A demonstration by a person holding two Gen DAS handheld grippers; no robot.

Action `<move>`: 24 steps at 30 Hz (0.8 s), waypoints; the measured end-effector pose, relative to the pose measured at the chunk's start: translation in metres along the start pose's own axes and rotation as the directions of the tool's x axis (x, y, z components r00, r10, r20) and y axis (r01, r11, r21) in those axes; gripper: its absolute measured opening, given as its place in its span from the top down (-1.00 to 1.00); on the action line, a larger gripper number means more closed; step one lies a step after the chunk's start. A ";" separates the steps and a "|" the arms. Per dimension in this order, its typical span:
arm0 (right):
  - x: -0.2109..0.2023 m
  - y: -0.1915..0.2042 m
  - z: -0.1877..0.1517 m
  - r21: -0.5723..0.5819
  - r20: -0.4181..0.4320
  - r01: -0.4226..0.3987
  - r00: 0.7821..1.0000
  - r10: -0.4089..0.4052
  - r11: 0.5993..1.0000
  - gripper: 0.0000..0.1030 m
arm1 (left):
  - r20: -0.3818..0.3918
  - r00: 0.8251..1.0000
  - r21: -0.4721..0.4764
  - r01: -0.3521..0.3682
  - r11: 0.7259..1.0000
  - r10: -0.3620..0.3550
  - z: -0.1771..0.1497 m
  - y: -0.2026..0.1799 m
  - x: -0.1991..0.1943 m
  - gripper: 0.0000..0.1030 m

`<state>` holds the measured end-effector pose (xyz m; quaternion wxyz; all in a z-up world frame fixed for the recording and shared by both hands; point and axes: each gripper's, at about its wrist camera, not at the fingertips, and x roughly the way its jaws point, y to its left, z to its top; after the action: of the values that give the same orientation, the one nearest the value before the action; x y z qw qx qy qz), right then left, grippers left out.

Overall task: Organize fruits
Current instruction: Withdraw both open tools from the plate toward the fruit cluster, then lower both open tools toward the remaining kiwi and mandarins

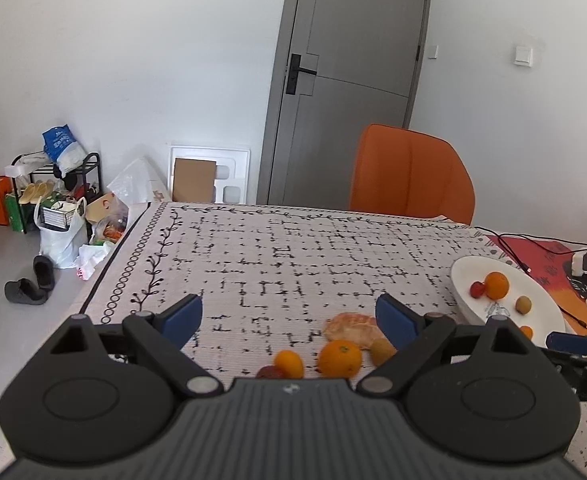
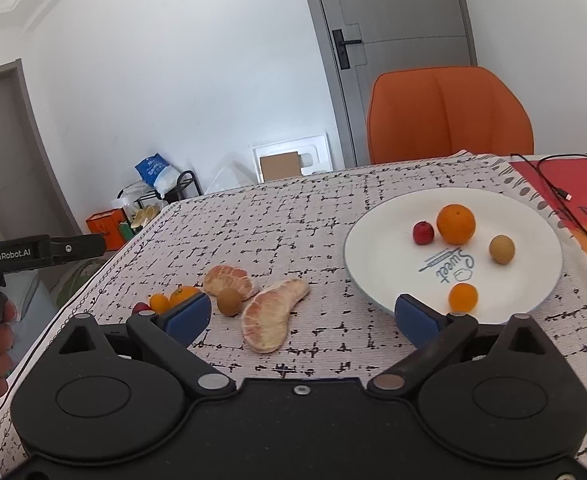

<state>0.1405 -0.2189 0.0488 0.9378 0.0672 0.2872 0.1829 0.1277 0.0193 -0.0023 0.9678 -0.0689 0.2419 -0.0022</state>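
1. A table covered by a white woven cloth with black broken-line print [image 2: 293, 216] filled both views, with an orange padded chair [image 2: 449, 114] at its far edge and a grey door [image 1: 349, 80] in the white wall behind.
2. A round white plate [image 2: 389, 232] held 4 fruits: a large orange [image 2: 456, 223], a small red fruit [image 2: 423, 233], a brown round fruit [image 2: 502, 249] and a small orange fruit [image 2: 463, 298].
3. On the cloth left of the plate lay 2 peeled citrus pieces [image 2: 271, 320] and a loose cluster of small fruits [image 2: 173, 298].
4. The right gripper [image 2: 301, 316] was spread wide and held nothing; the nearer peeled piece lay between its blue pads.
5. The left gripper [image 1: 289, 316] was likewise spread and held nothing, with the loose fruits just below its gap.
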 end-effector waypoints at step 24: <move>0.059 0.019 -0.008 -0.010 -0.137 -0.035 0.990 0.034 0.999 -0.31 | -0.124 0.991 -0.087 0.047 0.995 -0.058 -0.037 0.029 0.044 0.04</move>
<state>0.1754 -0.1785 0.0162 0.9131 0.0536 0.3484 0.2050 0.1486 0.0412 -0.0594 0.9465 -0.1157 0.3006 -0.0220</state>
